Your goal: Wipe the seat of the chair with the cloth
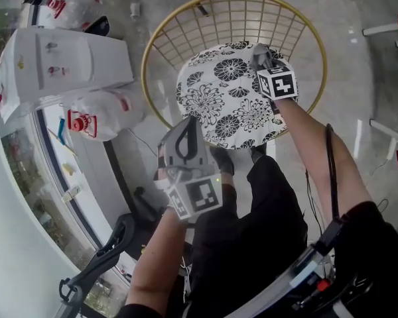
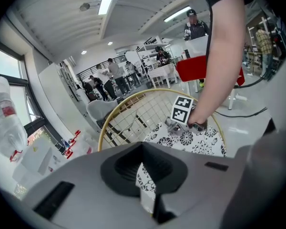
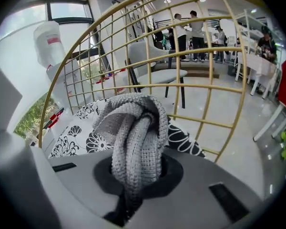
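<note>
The chair has a gold wire basket frame (image 1: pixel 152 45) and a round black-and-white flowered seat cushion (image 1: pixel 219 98). My right gripper (image 1: pixel 260 57) is down at the cushion's far right part, shut on a bunched grey knit cloth (image 3: pixel 133 128) that bulges out past its jaws. The cloth (image 1: pixel 257 49) shows as a grey lump on the cushion. In the right gripper view the cushion (image 3: pixel 81 128) lies just behind the cloth, inside the frame (image 3: pixel 181 56). My left gripper (image 1: pixel 189 128) hovers over the cushion's near left edge, shut, nothing in it. From there I see the right gripper (image 2: pixel 174 125) on the cushion (image 2: pixel 200 142).
Plastic bags with red print (image 1: pixel 96 114) and a white cabinet (image 1: pixel 66 61) stand left of the chair by a window. White furniture legs (image 1: pixel 385 28) are at the right. A black cable (image 1: pixel 331 164) runs along my right arm. A grey chair (image 3: pixel 157 56) and people stand further off.
</note>
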Tool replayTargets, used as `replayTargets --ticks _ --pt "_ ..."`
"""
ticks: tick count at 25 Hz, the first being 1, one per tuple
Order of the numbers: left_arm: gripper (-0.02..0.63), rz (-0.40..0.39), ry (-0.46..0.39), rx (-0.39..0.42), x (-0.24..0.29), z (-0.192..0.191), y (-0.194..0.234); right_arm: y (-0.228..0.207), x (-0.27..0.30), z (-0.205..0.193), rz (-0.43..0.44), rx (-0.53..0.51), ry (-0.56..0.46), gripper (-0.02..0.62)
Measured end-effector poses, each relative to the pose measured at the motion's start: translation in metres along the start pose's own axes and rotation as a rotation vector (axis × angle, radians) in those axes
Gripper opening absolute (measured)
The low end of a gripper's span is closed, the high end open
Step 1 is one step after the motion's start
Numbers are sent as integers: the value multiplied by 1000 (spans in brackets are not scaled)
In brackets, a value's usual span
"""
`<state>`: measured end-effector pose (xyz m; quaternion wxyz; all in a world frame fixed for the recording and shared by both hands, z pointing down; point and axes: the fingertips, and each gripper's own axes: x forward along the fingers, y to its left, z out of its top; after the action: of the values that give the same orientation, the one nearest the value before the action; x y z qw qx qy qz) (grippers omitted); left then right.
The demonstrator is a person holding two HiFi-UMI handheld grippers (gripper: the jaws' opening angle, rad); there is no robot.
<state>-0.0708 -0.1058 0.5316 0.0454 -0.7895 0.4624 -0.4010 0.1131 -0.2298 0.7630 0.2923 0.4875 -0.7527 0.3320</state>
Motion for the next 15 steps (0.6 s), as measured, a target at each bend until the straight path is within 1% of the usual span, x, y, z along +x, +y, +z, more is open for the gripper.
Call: replayTargets --ticks 3,10,13,15 --pt "3 0 -17 11 -3 12 0 -10 -16 4 -16 6 -8 15" --pt "3 12 -46 16 -20 32 4 -9 -58 14 -15 3 -42 15" --pt "3 15 -48 0 -29 34 6 -4 -77 20 -10 12 -65 15" --pt "3 15 -51 -27 -36 37 10 2 -92 30 -4 15 -92 15"
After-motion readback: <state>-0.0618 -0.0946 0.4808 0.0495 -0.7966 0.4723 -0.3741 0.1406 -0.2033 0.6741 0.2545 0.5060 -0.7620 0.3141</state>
